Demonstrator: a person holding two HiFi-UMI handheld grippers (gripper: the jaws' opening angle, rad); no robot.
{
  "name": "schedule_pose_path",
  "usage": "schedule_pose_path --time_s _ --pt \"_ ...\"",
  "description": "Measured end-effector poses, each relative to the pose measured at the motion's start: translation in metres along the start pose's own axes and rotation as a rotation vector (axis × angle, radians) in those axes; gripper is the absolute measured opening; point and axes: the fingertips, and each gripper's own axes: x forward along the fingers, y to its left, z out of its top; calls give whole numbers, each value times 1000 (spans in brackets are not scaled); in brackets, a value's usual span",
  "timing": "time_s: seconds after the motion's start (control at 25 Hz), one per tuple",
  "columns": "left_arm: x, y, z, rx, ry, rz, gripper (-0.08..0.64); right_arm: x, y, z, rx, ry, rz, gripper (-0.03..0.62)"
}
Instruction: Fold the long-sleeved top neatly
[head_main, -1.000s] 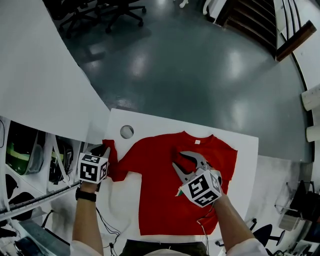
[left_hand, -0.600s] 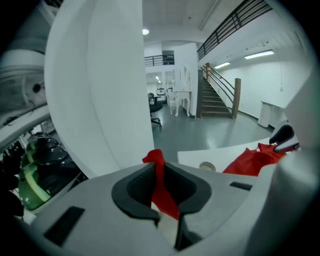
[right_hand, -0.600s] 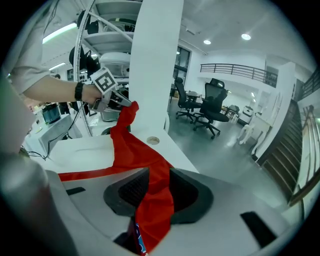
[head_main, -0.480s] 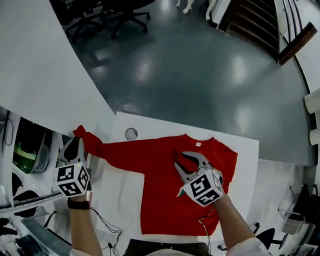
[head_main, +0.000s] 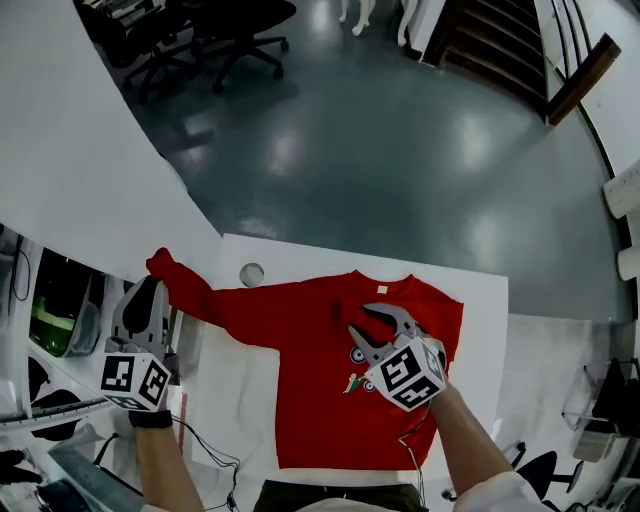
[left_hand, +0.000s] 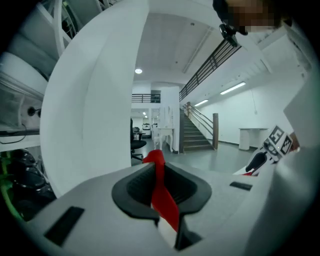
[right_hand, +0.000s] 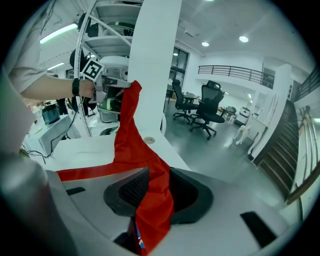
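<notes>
A red top (head_main: 320, 400) lies flat, front up, on the white tabletop (head_main: 485, 340), with a small printed picture (head_main: 354, 381) on its chest. Its one sleeve (head_main: 200, 298) stretches out past the tabletop's left edge and rises to the tip of the left hand-held gripper (head_main: 152, 288). The right hand-held gripper (head_main: 361, 321) sits over the chest, pointing down. A round fitting (head_main: 251, 274) lies just beyond the sleeve. Office chairs (head_main: 215, 25) stand on the dark, glossy floor (head_main: 400, 150).

Bright, even indoor light comes from round ceiling lamps (right_hand: 243, 38) and a strip light (left_hand: 235, 88), and the glossy floor (head_main: 400, 180) throws back soft white glare patches. The white table (head_main: 485, 330) is nearly washed out. All views bow strongly at their edges; both gripper views darken at the corners, and their nearest foreground is soft.
</notes>
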Motion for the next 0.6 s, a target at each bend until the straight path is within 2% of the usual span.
schedule_pose_path --time_s 0.12,0.28,0.6 --pt "6 -18 19 8 -36 -71 60 -7 -4 -7 13 -1 -13 133" --pt "21 -50 35 56 -37 -149 60 -19 -10 -18 37 4 -33 133" --pt "50 -146 56 166 -30 -379 60 -47 -30 -45 97 8 -96 133"
